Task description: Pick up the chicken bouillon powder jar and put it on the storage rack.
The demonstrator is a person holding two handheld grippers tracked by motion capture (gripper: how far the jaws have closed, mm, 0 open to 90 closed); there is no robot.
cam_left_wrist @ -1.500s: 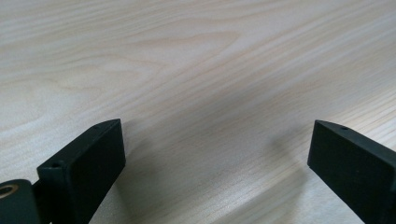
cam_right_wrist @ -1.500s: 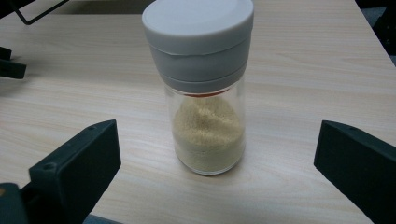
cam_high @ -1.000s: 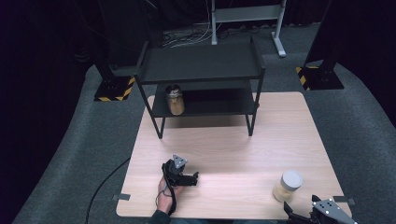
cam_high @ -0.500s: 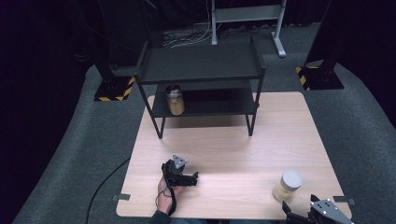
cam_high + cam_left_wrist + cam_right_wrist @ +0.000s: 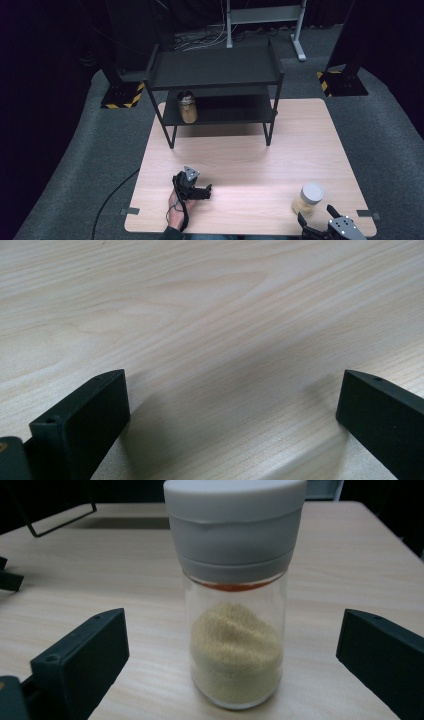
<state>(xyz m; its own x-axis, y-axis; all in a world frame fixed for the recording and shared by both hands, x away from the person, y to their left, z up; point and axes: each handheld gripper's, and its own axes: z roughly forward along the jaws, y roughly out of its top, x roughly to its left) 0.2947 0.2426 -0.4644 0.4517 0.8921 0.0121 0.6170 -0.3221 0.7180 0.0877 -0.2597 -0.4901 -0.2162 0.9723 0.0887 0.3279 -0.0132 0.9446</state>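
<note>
While the person's left hand (image 5: 176, 204) rests at the near edge of the wooden table (image 5: 240, 150), the left gripper (image 5: 200, 192) lies low on the wood, jaws pointing to the right, apparently parked out of the way. Over at the near right corner, the right gripper (image 5: 315, 224) sits just short of a spice jar (image 5: 308, 199) with a grey cap, lined up as if for a grab. At the back stands a black two-tier shelf (image 5: 215, 70), and a second jar (image 5: 187, 106) sits on its lower tier at the left end, which looks like the likely home for jars.

Switching to the left gripper view, both black jaws are spread wide over bare wood grain, nothing between them.

Now the right gripper view: jaws spread wide again, and the spice jar (image 5: 235, 605) stands upright dead centre in the gap, pale powder in the bottom half. Neither jaw touches the glass; clear wood shows on both sides. My read: well centred for a squeeze.
</note>
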